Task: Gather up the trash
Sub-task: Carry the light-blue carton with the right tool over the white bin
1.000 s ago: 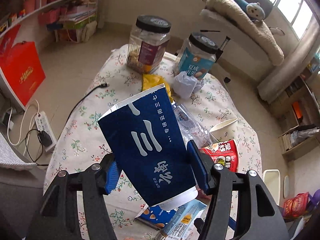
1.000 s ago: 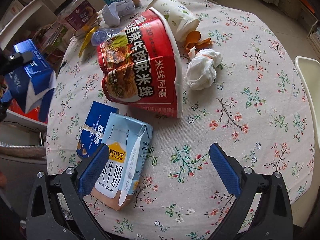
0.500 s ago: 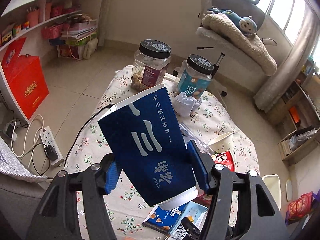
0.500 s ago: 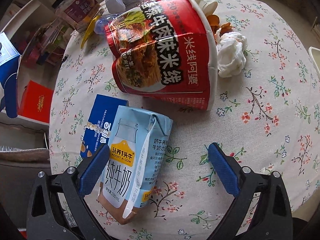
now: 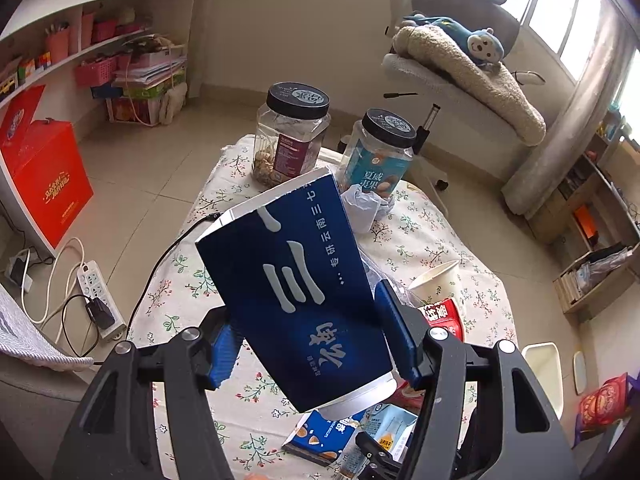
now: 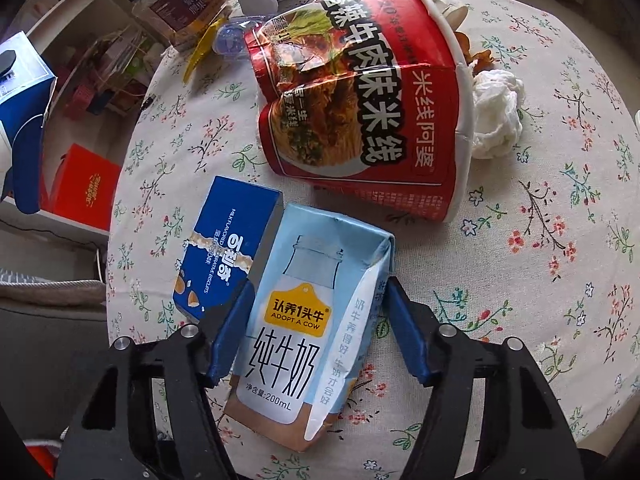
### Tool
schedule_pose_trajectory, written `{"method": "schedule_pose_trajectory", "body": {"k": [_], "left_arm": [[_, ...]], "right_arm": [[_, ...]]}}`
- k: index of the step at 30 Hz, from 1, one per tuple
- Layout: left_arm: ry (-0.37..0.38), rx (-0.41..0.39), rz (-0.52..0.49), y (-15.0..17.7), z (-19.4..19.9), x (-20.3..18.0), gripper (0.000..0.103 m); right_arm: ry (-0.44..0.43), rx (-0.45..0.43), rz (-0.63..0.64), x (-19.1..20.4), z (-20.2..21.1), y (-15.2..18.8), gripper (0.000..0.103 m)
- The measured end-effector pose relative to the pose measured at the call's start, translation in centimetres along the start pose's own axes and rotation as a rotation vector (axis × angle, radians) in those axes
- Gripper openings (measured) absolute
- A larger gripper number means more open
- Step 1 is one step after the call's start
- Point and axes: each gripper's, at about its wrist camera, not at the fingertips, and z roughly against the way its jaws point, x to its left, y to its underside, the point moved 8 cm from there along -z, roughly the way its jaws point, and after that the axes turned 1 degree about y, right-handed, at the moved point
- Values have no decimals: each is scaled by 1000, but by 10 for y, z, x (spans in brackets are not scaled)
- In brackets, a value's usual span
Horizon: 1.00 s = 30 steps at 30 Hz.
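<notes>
A dark blue box [image 5: 296,280] with white characters hangs tilted above the table, my left gripper [image 5: 304,328] shut on its lower half. On the flowered tablecloth [image 6: 520,280] lies a light blue milk carton [image 6: 296,320]. My right gripper [image 6: 318,288] straddles it, the jaws closing, and both blue pads [image 6: 234,328] touch the carton's sides. A blue biscuit box [image 6: 224,248] lies against the carton's left. Beyond them a crushed red noodle bowl [image 6: 352,100] lies on its side, a crumpled white tissue [image 6: 496,116] to its right.
Two black-lidded jars [image 5: 292,136] [image 5: 380,152] stand at the table's far end beside crumpled paper [image 5: 364,208] and a paper cup [image 5: 436,284]. A cable [image 5: 160,256] runs off the table to a power strip [image 5: 96,292] on the floor. A red box [image 5: 44,176] stands left.
The right jaws have come in from wide apart onto the milk carton, and the gripper has drawn nearer to it. The left gripper still holds the blue box, tilted up slightly.
</notes>
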Motion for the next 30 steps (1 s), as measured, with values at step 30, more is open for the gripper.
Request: {"method": "schedule_pose_trajectory", "body": {"k": [30], "left_arm": [[73, -61, -113, 2, 9, -39, 62]], "right_arm": [[57, -379, 21, -62, 132, -49, 61]]}}
